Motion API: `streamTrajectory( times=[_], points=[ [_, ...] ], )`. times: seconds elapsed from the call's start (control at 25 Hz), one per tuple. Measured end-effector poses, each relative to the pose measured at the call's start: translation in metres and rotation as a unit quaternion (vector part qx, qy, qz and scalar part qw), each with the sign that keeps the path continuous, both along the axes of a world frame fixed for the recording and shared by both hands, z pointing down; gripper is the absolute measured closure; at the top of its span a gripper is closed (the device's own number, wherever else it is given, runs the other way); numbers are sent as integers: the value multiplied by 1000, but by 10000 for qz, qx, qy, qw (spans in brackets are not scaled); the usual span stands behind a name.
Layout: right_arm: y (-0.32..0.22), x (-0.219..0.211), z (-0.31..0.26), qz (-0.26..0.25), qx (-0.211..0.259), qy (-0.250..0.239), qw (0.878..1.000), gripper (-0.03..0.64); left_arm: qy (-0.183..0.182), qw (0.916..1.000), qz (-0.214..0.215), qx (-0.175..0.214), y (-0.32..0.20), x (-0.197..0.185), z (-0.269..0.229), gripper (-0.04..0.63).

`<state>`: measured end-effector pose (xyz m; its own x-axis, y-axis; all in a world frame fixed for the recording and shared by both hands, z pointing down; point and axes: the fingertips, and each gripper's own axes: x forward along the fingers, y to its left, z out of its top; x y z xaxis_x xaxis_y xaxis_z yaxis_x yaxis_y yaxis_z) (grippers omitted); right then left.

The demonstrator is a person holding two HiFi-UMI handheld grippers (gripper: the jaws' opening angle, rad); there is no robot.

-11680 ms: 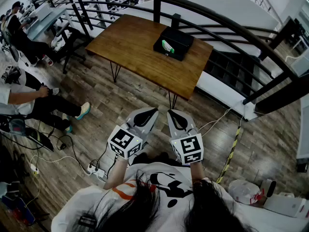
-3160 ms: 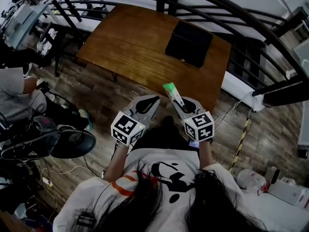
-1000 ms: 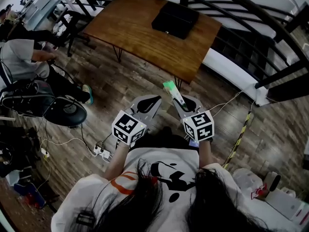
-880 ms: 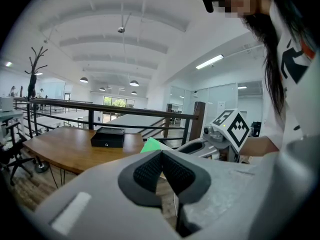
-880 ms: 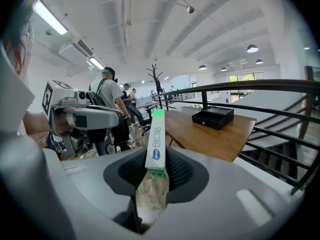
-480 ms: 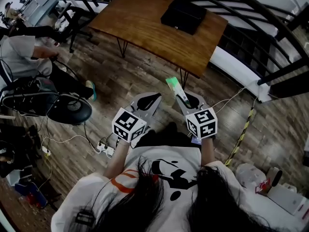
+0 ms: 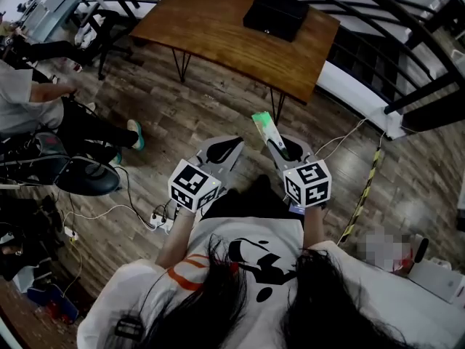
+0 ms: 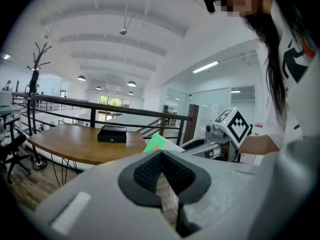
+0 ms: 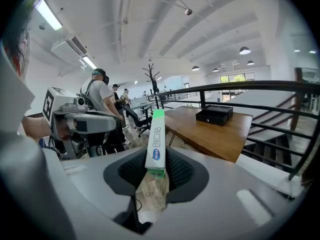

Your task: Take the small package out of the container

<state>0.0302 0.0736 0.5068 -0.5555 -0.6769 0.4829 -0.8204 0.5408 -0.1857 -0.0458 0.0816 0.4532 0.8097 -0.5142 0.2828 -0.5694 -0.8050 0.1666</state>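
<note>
Nearest, the left gripper [image 8: 162, 173] was clenched shut and empty, held over the plank floor [image 7: 218, 107] just beside the right gripper [image 9: 159, 170]. The right gripper grasped the small package [image 9: 156, 139], a narrow white-and-green box standing upright between its pads with the green end uppermost. Farther off, well apart from both grippers and the package, stood a wooden table [image 7: 211, 20] bearing the black container [image 7: 275, 14] near its far edge, with a dark railing [image 7: 425, 93] behind it.
</note>
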Motion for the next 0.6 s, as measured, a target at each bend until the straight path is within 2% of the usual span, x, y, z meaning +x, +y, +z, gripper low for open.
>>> streamTrajectory(
  times=[0.6],
  points=[
    [33, -21, 5, 228, -80, 88, 9997, 495, 177, 9994, 285, 58, 18, -20, -2, 595]
  ],
)
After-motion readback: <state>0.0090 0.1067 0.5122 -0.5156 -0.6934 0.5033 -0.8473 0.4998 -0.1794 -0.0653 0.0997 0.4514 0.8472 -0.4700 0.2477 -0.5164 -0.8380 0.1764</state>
